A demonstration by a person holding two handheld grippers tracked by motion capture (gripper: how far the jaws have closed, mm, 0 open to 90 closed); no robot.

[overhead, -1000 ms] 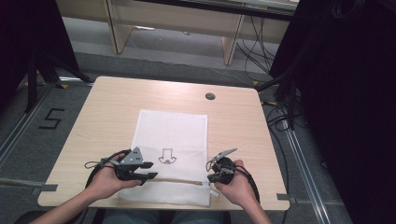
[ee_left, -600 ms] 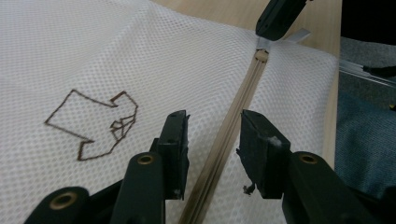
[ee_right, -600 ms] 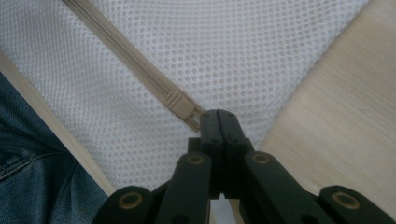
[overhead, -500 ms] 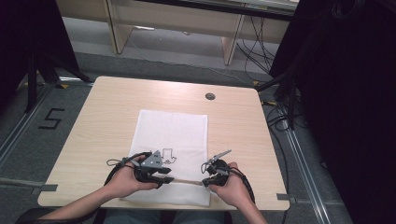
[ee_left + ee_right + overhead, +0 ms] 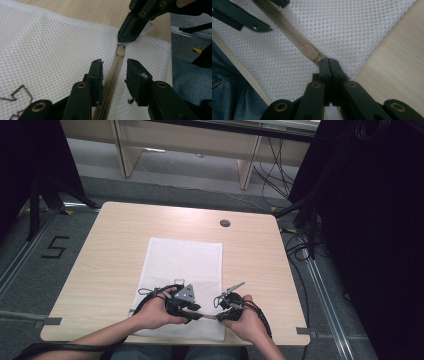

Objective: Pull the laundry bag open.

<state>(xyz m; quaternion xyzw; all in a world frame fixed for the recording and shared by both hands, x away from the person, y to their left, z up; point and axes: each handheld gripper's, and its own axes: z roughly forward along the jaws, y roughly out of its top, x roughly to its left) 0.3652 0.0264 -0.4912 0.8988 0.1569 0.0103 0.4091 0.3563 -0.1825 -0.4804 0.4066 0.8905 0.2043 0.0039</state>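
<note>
Pinching the small zipper pull tab (image 5: 320, 59) beside the beige plastic slider (image 5: 311, 52), your right gripper (image 5: 329, 62) has its fingers closed; your left gripper (image 5: 113, 72) straddles the beige zipper (image 5: 112, 80), fingers parted, on the white mesh bag (image 5: 185, 265) at the light wooden tabletop's (image 5: 110, 245) near edge.

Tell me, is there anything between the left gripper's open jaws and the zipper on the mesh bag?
Nothing visible. The left gripper has one open jaw on each side of the beige zipper of the white mesh bag. The right gripper is shut by the slider.
</note>
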